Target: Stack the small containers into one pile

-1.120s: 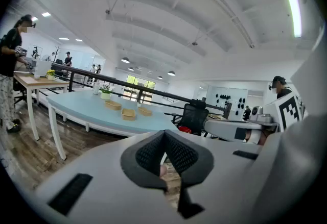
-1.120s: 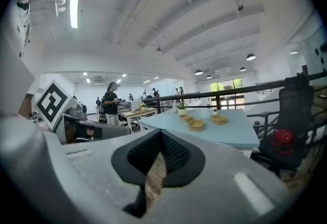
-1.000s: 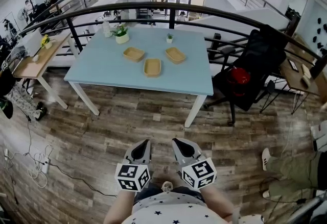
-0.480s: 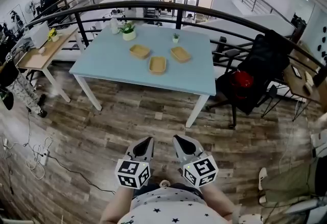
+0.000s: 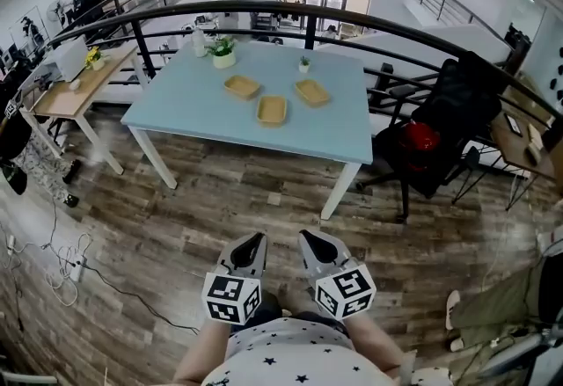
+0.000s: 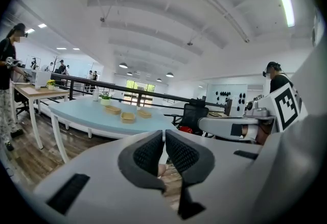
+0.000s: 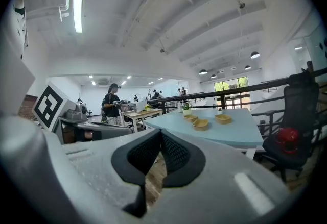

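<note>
On the light-blue table [image 5: 193, 107]: three small containers [image 5: 272, 110], laid apart, unstacked.
Left gripper [image 5: 253, 241] and right gripper [image 5: 306, 238]: fingers pressed together, nothing held.

You stand on brown wood-plank floor [image 5: 220, 208]; far ahead, a light blue rectangular table [image 5: 308, 131] before a curved black metal railing [image 5: 264, 6], a black office chair [image 5: 449, 103] at right

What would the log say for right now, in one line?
stage: not started | left gripper: shut, empty | right gripper: shut, empty | three containers: apart on blue table, unstacked
</note>
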The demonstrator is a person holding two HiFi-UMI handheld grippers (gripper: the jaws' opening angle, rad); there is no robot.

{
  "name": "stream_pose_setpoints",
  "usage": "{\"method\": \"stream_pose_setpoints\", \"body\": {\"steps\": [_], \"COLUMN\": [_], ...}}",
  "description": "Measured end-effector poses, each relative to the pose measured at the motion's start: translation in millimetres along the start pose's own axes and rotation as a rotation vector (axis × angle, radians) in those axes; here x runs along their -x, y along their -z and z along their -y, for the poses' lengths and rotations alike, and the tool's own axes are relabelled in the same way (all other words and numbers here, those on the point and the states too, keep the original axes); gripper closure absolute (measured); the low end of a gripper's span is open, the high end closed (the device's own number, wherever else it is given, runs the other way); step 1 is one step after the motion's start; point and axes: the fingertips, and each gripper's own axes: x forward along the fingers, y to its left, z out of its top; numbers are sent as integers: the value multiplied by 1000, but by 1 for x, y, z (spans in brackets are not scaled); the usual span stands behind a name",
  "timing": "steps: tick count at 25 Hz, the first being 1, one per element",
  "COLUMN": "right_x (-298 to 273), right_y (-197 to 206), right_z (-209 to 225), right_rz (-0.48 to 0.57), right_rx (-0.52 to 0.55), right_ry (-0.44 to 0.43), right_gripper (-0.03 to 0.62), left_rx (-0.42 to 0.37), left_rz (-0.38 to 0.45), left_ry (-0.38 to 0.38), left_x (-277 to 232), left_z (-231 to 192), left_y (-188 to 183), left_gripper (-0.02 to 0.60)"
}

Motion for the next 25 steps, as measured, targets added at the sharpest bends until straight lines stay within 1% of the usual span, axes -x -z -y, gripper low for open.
{"method": "stream_pose_setpoints", "body": {"steps": [2, 8, 12, 19, 22, 25], "right_x": [-1, -7, -22, -62, -84, -108], "right_y": [2, 9, 9, 4, -1, -7], "right_z": [2, 7, 17, 41, 53, 67], "right_rz": [-4, -29, -40, -53, -57, -57], "right_rx": [-15, -21, -21, -21, -20, -18], "right_ry": [2, -7, -11, -21, -28, -31], "right_gripper": [585, 558, 511, 449, 420, 408], "left_rx": [-2, 1, 6, 28, 32, 36], "left_rz": [-7, -23, -25, -16, -14, -12], "left_ry": [9, 11, 9, -7, -12, -15], "left_x": [-1, -8, -21, -54, -72, -91], "left_z": [1, -3, -14, -48, -65, -82], "left_y": [2, 6, 4, -6, -13, -22], "left_gripper": [543, 508, 479, 417, 408, 402]}}
